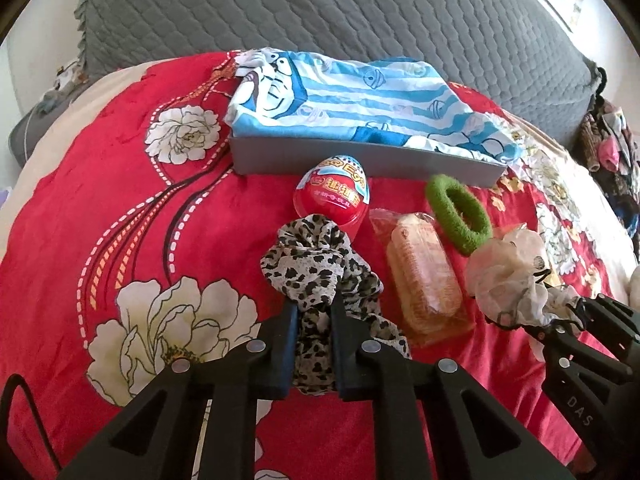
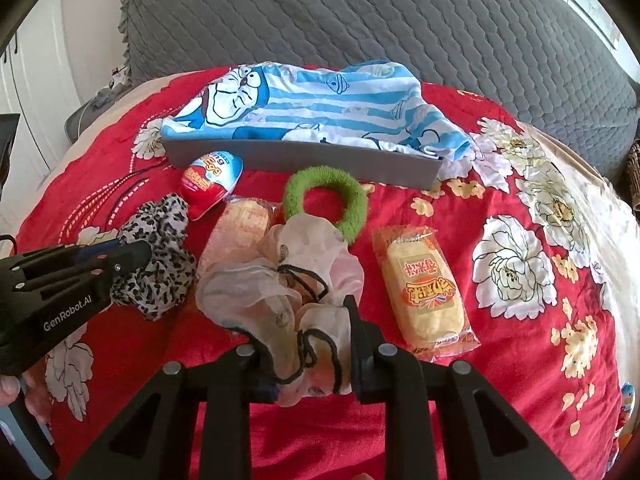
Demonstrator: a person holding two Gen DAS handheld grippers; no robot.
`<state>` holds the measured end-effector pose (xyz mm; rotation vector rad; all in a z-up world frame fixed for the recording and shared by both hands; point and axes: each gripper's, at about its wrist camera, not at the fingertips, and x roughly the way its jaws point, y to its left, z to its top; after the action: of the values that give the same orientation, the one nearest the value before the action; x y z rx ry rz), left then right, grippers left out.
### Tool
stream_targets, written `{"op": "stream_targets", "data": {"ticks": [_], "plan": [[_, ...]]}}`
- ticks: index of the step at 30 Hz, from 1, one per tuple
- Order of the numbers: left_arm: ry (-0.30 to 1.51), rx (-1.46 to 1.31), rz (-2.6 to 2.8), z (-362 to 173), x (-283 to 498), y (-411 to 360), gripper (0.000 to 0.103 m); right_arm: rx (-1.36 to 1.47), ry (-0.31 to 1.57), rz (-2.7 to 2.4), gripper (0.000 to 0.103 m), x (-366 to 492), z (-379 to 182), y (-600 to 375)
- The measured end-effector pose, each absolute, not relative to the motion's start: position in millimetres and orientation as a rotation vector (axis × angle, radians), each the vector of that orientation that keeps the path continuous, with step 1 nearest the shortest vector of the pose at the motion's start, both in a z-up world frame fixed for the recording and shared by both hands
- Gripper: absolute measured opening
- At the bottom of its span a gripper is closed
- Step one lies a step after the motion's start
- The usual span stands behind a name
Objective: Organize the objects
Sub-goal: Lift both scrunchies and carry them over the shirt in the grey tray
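Note:
Between the fingers of my left gripper (image 1: 314, 316) sits a leopard-print scrunchie (image 1: 316, 264), and the jaws are shut on it. The same gripper (image 2: 142, 253) comes in from the left of the right wrist view, clamped on that scrunchie (image 2: 160, 248). A sheer white scrunchie with black trim (image 2: 280, 276) is pinched by my right gripper (image 2: 308, 340), which is shut on it; its left finger is hidden by the fabric. Behind them lie a red toy egg (image 1: 332, 196), a green fuzzy hair tie (image 2: 324, 200) and wrapped snack cakes (image 2: 424, 292) (image 1: 424, 276).
A grey tray (image 2: 304, 162) holding a blue-and-white striped cartoon cloth (image 2: 320, 104) stands behind the objects on the red floral bedspread (image 1: 120, 208). A grey quilted cushion (image 1: 320, 8) backs the bed. Clothes are piled at the far right (image 1: 608, 140). Another egg (image 2: 628, 400) peeks in at the right edge.

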<state>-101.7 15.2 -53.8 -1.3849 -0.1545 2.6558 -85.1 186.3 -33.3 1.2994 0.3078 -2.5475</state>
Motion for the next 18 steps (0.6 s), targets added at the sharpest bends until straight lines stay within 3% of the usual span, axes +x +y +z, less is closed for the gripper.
{"op": "stream_targets", "data": {"ticks": [18], "plan": [[-0.124,-1.235,2.751,-13,-85,20,0.014,1.184,0.262,-2.578,0.025,-76,-2,186]]}}
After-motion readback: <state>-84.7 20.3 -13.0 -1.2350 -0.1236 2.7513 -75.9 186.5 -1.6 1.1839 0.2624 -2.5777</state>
